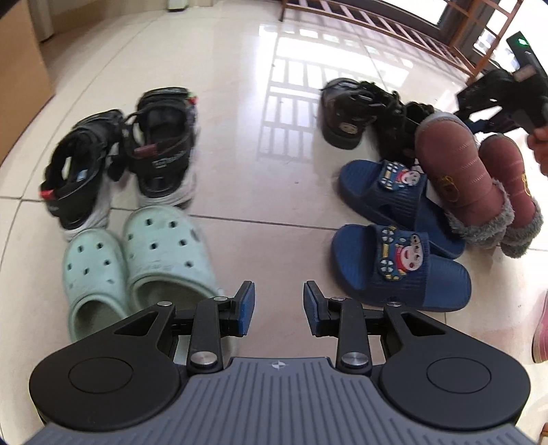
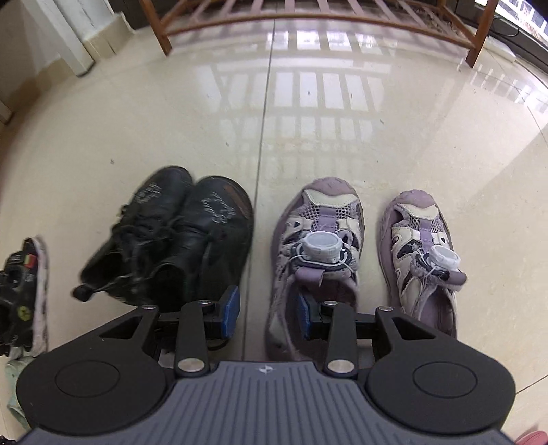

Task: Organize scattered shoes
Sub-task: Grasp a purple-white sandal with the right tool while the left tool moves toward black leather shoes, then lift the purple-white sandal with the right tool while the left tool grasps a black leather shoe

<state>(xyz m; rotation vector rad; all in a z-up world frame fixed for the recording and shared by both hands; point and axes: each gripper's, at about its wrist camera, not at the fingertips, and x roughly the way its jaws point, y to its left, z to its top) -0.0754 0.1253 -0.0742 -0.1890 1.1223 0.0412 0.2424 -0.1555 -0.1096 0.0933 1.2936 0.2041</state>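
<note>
The left gripper (image 1: 279, 308) hangs over bare tile floor (image 1: 239, 137) with its blue pads parted and nothing between them. At its 10 o'clock lie the mint clogs (image 1: 137, 267), side by side, the nearer one just beside the left finger; beyond them, at 11 o'clock, stand the black sandals (image 1: 130, 154), touching each other. At 2 o'clock sit the two blue cartoon slides (image 1: 397, 260), one behind the other, with the maroon fur-cuffed slippers (image 1: 476, 185) leaning against the farther slide. Black boots (image 1: 363, 113) lie beyond them at 1 o'clock. The right gripper (image 1: 496, 102) shows at the far right edge, tilted, a hand (image 1: 539, 147) on it.

From its own camera the right gripper (image 2: 267, 313) points steeply down at the floor, jaws apart and empty, a tile seam running between them. The black boots (image 2: 171, 236) lie at its 11 o'clock, pressed together, close by the left finger. The lilac sandals (image 2: 318, 246) stand apart from each other at 1 o'clock; the right finger overlaps the nearer one's heel, and I cannot tell whether it touches. A wooden rack (image 2: 308, 17) stands at 12 o'clock, well apart.
</note>
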